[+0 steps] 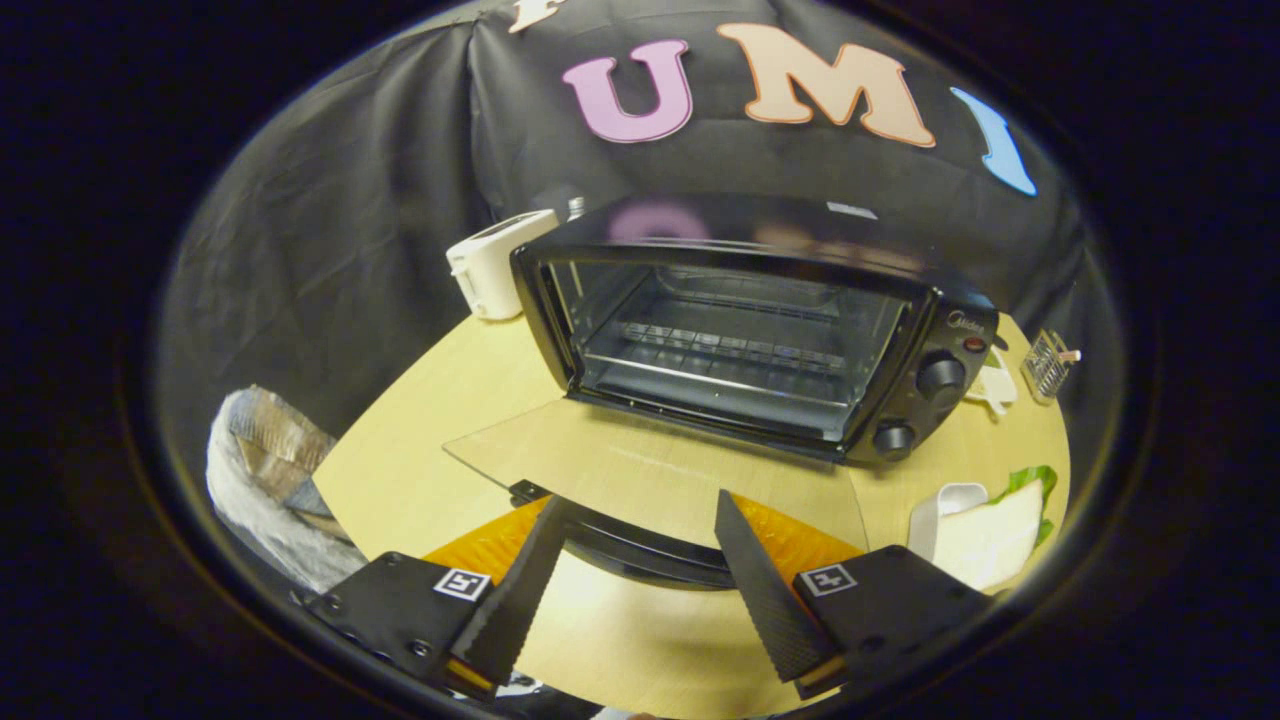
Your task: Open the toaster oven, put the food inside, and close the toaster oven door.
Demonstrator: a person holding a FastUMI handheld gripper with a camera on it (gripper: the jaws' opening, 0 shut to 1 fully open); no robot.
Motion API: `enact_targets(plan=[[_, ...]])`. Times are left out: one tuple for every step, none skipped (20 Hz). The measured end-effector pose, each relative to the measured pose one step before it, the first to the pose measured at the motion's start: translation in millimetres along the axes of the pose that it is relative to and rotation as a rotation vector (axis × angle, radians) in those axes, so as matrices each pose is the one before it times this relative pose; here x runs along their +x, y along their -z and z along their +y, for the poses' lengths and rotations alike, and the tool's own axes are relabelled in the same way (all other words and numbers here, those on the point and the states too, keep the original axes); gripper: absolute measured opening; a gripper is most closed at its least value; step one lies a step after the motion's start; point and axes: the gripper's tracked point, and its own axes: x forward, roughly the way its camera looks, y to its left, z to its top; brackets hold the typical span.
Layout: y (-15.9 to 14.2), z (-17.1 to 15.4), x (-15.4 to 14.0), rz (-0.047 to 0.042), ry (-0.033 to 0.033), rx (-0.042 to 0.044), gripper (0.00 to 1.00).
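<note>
Currently: toaster oven (760,340) at worktop (420,470) rear, glass door (650,470) dropped flat. Sandwich (990,540) near right edge. Hand-held gripper (640,570) fingers apart, empty, over door handle (640,550). Risk: lowered door obstructs reach; sandwich could snag.

The camera rides the gripper (640,545), looking down from close by toward the open toaster oven (750,330) at twelve o'clock.
</note>
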Motion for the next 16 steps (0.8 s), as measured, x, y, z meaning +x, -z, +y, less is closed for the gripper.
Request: enact_targets(plan=[[7.5,1.06,2.52,0.01218,-0.00349,-0.01478,0.96],[4.26,0.78,1.0,0.00811,-0.00358,-0.00935,0.97],[4.91,0.09,3.43,0.00734,-0.00334,-0.00316,0.97],[3.69,-0.34,3.34,0.00728,-0.0024,0.00208,0.97],[6.16,-0.03,2.31,0.01362,-0.0008,0.00156,0.97],[4.38,-0.2,3.18,0.01159,-0.00063,-0.00088,0.97],[5.91,0.26,2.54,0.01121,-0.00088,-0.00334,0.97],[3.62,-0.98,3.45,0.008,-0.0015,-0.00374,0.97],[5.15,-2.4,2.86,0.00904,0.00301,-0.00638,0.97],[4.48,-1.9,1.67,0.01076,-0.00088,-0.00462,0.97],[2.93,0.49,0.15,-0.00516,-0.00449,-0.00394,0.97],[-0.07,-0.23,0.28,-0.0062,-0.00343,-0.00881,0.97],[0.35,0.05,-1.01,-0.00209,-0.00838,-0.00646,0.97],[-0.43,1.46,-1.67,-0.00519,-0.02108,0.00541,0.97],[-5.01,0.91,-4.28,-0.01475,-0.02092,0.01448,0.96],[-5.85,-1.08,-4.75,-0.02209,-0.00887,0.01722,0.96]])
